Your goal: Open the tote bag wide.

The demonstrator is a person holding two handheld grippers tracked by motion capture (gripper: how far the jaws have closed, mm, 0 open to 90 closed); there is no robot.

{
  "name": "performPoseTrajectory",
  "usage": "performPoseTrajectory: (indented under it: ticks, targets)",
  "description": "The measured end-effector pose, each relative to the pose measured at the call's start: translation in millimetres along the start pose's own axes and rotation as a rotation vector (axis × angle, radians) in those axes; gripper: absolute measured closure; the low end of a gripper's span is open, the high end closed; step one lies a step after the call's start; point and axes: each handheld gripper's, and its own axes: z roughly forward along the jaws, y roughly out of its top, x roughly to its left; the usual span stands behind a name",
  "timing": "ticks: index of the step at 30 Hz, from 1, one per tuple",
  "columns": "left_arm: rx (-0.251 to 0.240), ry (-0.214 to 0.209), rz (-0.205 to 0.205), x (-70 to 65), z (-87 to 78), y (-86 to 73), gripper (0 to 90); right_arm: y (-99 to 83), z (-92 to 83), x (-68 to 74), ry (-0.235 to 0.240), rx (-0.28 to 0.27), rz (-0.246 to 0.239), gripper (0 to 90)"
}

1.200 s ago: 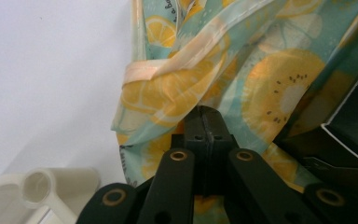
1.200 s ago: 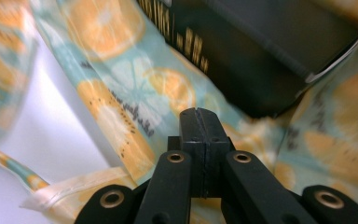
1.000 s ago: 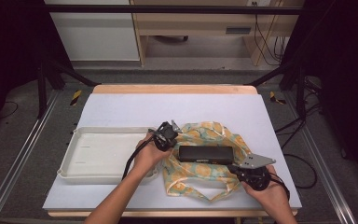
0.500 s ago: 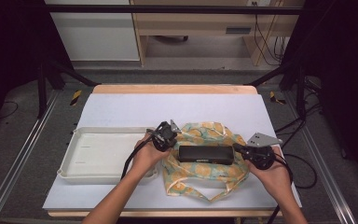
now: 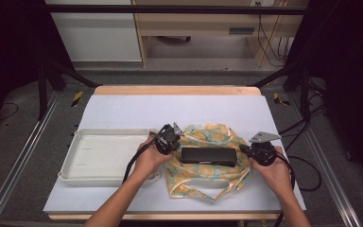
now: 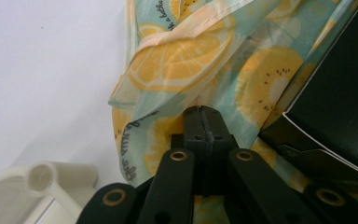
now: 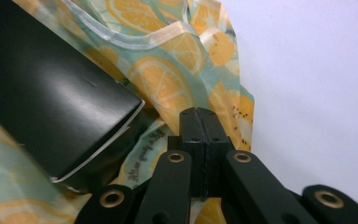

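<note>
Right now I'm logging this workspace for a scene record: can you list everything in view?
Lemon-print cloth: one, teal and orange, spread on the table right of centre.
Black box: one, black, long, lying on the cloth.
Tray: one, cream, on the table's left side.
Table: one, white top with wooden edge.
Left gripper: one, black, fingers closed at the cloth's left edge.
Right gripper: one, black, fingers closed at the cloth's right edge.

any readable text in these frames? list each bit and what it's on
Cursive print on the lemon-pattern cloth, top of the left gripper view: partial, reads roughly "a better".
More cursive at its lower left edge: too distorted to read.
Cursive on the cloth in the right gripper view: unreadable.
Black box: no legible text.
</note>
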Motion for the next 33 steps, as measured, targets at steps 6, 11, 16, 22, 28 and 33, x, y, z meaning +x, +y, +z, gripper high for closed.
performPoseTrajectory:
  ticks: [6, 11, 16, 22, 28, 33]
  targets:
    - [0.014, -0.012, 0.002, -0.8, 2.8, -2.2, 90.0, -9.8, 11.9, -6.2, 0.005, 0.040, 0.029, 90.0]
    - [-0.024, -0.017, -0.004, -5.3, -6.5, -3.2, 90.0, -10.8, 8.6, -7.3, 0.010, 0.022, 0.043, 90.0]
    - [-0.083, -0.010, 0.006, -10.1, -27.1, 0.5, 89.6, -3.0, -7.3, -0.5, 0.025, -0.045, 0.037, 90.0]
    - [-0.130, -0.012, 0.020, -16.8, -45.4, 1.0, 89.1, 4.0, -26.1, 14.7, 0.041, -0.094, -0.004, 90.0]
    - [-0.154, -0.029, 0.057, -30.4, -66.2, -7.7, 88.9, -2.0, -47.7, 30.3, 0.062, -0.103, -0.044, 90.0]
    - [-0.146, -0.064, 0.056, -43.9, -63.3, -21.0, 88.9, -18.3, -48.6, 42.1, 0.086, -0.074, -0.059, 90.0]
